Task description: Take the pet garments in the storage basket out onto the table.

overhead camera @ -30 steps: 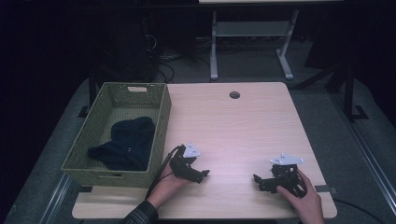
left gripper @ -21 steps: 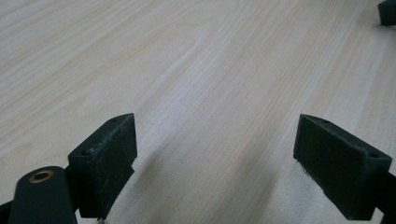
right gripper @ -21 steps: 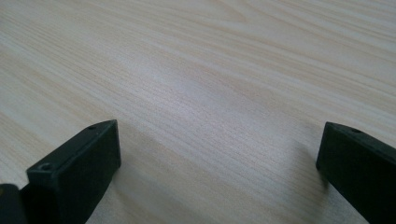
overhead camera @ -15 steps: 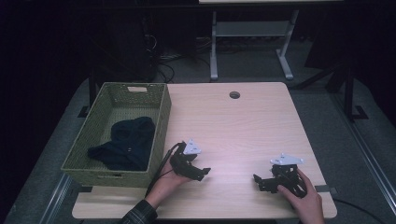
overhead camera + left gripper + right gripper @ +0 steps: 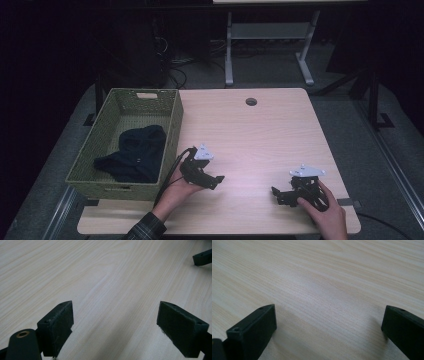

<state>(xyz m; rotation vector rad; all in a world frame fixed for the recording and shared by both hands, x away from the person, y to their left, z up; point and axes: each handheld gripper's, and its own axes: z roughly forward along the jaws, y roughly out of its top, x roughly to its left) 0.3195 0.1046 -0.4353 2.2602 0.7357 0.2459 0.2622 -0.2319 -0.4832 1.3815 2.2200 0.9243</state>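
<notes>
On the near half of the table [image 5: 260, 135], both grippers are resting low over bare wood. Left gripper [image 5: 212, 179] is sitting just beside the woven basket [image 5: 172, 127], jaws spread wide with nothing between them; its own view is showing only wood grain between the two black pads [image 5: 56, 326]. Right gripper [image 5: 279, 195] is lying near the front right corner, jaws likewise gaping and holding nothing, pads [image 5: 253, 330] hovering just above the tabletop.

Dark cloth [image 5: 132, 152] is lying bunched inside the basket, toward its near end, well below the rim. Judging by position, this is the thing nearest the left gripper, so it is likely the item being worked on.

Risks, as judged from this layout:
- Left gripper is sitting close to the basket wall; a sideways reach could be knocking the rim and sliding the basket toward the table's left edge, where it is already overhanging slightly.
- Cloth is dark and folded on itself; a shallow pinch could be catching only one layer and letting it slip.
- Cable trailing from the left gripper could be snagging on the basket's corner.
</notes>
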